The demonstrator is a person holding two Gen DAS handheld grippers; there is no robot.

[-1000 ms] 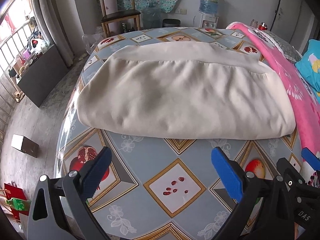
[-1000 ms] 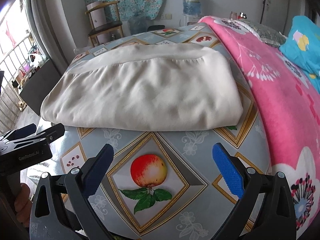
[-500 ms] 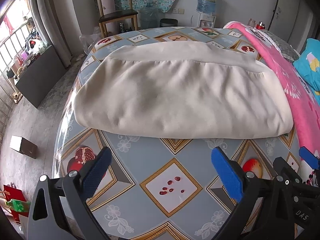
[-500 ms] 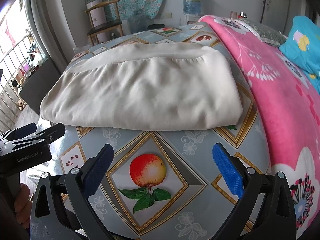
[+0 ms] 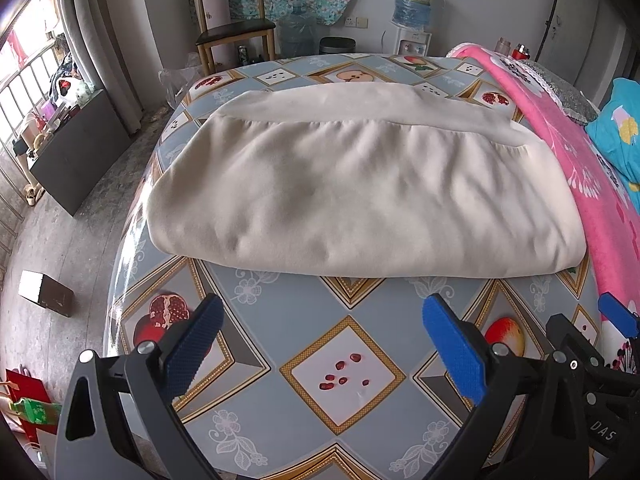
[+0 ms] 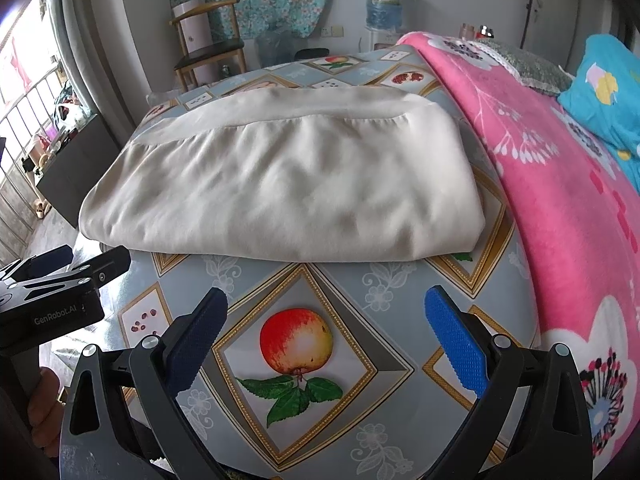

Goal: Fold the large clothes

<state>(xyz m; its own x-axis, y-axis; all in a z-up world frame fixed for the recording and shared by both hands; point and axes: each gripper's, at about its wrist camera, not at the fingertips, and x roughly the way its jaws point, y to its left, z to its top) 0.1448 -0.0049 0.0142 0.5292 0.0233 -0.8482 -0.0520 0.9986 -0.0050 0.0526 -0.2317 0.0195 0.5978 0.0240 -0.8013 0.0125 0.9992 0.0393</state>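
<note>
Nearer now, both fingers spread — cream garment [image 5: 360, 184] folded on fruit-print tablecloth [image 5: 344, 376].

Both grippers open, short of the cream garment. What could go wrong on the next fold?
1. The cream garment lies in stacked layers; the left gripper may pinch only the top one, leaving the fold uneven.
2. The right gripper works beside the pink blanket and could snag it.
3. The glossy tablecloth may let the bundle slide.

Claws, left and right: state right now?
Left claw: open, empty, short of the folded cream garment.
Right claw: open, empty, above the fruit-print tablecloth.
</note>
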